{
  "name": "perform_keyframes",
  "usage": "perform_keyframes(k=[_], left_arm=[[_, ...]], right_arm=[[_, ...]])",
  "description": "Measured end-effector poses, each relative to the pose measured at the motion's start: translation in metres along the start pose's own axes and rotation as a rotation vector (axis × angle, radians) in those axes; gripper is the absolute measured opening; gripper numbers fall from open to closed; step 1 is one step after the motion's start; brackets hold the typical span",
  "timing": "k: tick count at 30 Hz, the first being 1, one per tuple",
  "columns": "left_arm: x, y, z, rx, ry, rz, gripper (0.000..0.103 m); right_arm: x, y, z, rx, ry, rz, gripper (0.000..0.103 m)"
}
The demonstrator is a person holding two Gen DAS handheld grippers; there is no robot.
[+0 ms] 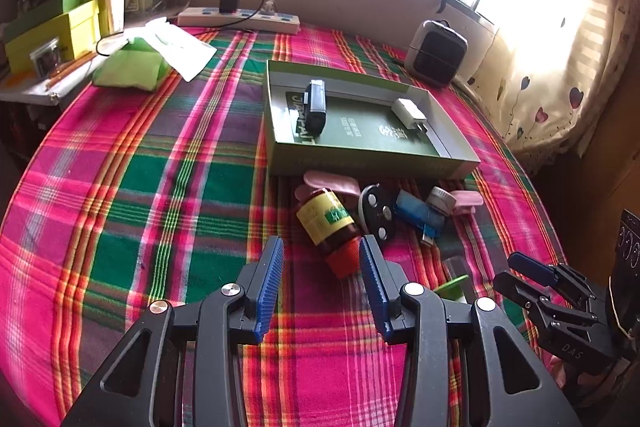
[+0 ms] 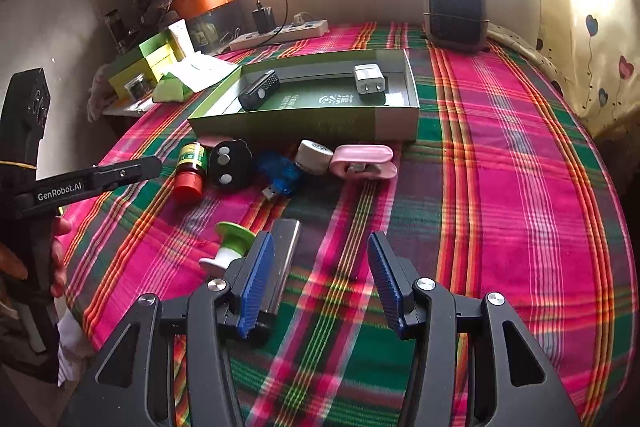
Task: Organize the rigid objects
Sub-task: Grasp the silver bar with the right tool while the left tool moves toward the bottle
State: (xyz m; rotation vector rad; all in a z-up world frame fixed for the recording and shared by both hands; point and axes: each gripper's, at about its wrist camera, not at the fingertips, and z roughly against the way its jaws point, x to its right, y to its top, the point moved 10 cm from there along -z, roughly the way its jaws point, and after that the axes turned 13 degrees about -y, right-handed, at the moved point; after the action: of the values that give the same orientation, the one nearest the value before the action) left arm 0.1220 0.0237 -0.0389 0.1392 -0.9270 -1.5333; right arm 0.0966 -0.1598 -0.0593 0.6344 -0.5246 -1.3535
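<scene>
The left gripper point(image 1: 321, 267) is spread wide and holds nothing. Low in the middle of its frame, just past its tips, a brown bottle point(image 1: 326, 223) with a red cap lies on its side on the plaid cloth. It looks hard, smooth and round, so it may roll or slip; grab across its fat middle. The green box point(image 1: 372, 157) sits just behind. The right gripper point(image 2: 320, 271) is spread too, beside a metal bar point(image 2: 286, 251), maybe a lighter.
</scene>
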Motion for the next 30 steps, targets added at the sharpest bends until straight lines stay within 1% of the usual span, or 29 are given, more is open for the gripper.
perform_keyframes(k=[5, 8, 12, 16, 17, 18, 19, 23, 24, 25, 26, 27, 30], left_arm=[[0.002, -0.007, 0.003, -0.001, -0.008, 0.003, 0.039], [0.002, -0.011, 0.005, -0.003, -0.01, 0.002, 0.039], [-0.001, -0.016, 0.008, -0.003, -0.008, 0.01, 0.039], [-0.005, -0.02, 0.008, -0.006, -0.017, 0.024, 0.039], [-0.005, -0.021, 0.007, -0.008, -0.023, 0.028, 0.039], [-0.005, -0.021, 0.006, -0.01, -0.029, 0.029, 0.039], [-0.005, -0.021, 0.005, -0.012, -0.034, 0.031, 0.039], [-0.004, -0.019, 0.003, -0.009, -0.052, 0.035, 0.039], [-0.003, -0.018, 0.003, -0.007, -0.055, 0.037, 0.041], [-0.003, -0.017, 0.003, -0.006, -0.058, 0.04, 0.05], [-0.003, -0.016, 0.003, -0.001, -0.061, 0.045, 0.055], [-0.003, -0.014, 0.003, 0.003, -0.065, 0.045, 0.057], [0.001, -0.011, -0.001, 0.0, -0.094, 0.05, 0.057]], right_arm=[[-0.003, -0.006, 0.005, 0.007, -0.014, -0.007, 0.05], [-0.012, -0.01, 0.008, 0.016, -0.012, 0.032, 0.05], [-0.019, -0.016, 0.005, 0.005, -0.012, 0.054, 0.05], [-0.022, -0.023, -0.003, -0.012, -0.034, 0.069, 0.05], [-0.022, -0.025, -0.006, -0.021, -0.035, 0.07, 0.052], [-0.025, -0.025, -0.006, -0.017, -0.024, 0.067, 0.055], [-0.026, -0.026, -0.008, -0.021, -0.024, 0.072, 0.056], [-0.031, -0.024, -0.015, -0.019, -0.071, 0.117, 0.056], [-0.033, -0.023, -0.017, -0.019, -0.082, 0.127, 0.056], [-0.034, -0.022, -0.018, -0.02, -0.085, 0.132, 0.056], [-0.035, -0.02, -0.02, -0.019, -0.094, 0.138, 0.056], [-0.034, -0.019, -0.022, -0.019, -0.102, 0.141, 0.056], [-0.034, -0.015, -0.025, -0.02, -0.125, 0.15, 0.056]])
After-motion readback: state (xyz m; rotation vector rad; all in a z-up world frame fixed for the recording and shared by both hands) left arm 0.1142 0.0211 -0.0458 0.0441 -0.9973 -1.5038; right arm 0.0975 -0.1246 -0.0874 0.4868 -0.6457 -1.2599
